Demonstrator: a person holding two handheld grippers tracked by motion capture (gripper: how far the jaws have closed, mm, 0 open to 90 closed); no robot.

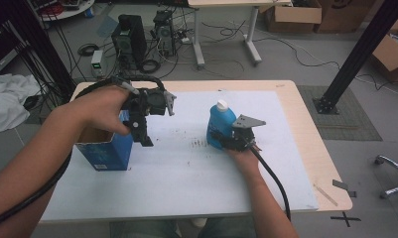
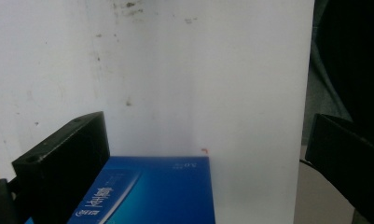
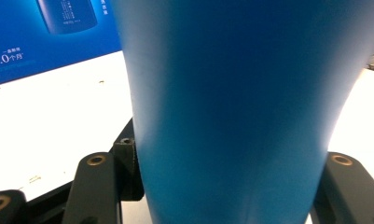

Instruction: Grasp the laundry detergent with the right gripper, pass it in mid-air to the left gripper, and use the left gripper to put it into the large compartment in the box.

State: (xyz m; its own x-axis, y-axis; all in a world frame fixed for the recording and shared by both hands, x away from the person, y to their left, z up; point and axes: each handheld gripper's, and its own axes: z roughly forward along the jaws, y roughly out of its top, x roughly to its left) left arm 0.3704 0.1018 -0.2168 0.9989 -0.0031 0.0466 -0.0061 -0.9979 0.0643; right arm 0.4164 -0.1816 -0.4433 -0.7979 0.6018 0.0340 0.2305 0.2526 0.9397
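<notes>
- Bottle (image 1: pixel 220 125): blue, with a white cap, it stands upright on the white mat (image 1: pixel 186 163), right of the box and well apart from it.
- Your right gripper (image 1: pixel 231 140) is clamped on the bottle's lower body, coming at it from the side away from the box. In the right gripper view the blue body (image 3: pixel 231 112) sits between both jaws, which press against its sides.
- Box (image 1: pixel 107 148): blue, open at the top with a brown inside, it stands upright at the left part of the mat, close to the mat's left edge.
- Your left gripper (image 1: pixel 144 134) hangs just beside the box's upper right corner, on the bottle side, pointing down at the mat.
- In the left gripper view its jaws stand wide apart and hold nothing. The box's blue face (image 2: pixel 152 191) shows between them, low and nearer one jaw; whether that jaw touches the box, you cannot tell.
- Your left hand (image 1: pixel 99 106) sits above the box's open top, wrapped around the gripper's handle.
- Dark specks (image 1: pixel 199 144) mark the mat between box and bottle, closer to the bottle.
- Box print (image 3: pixel 49 28) shows in the right gripper view behind the bottle, with white characters on blue.
</notes>
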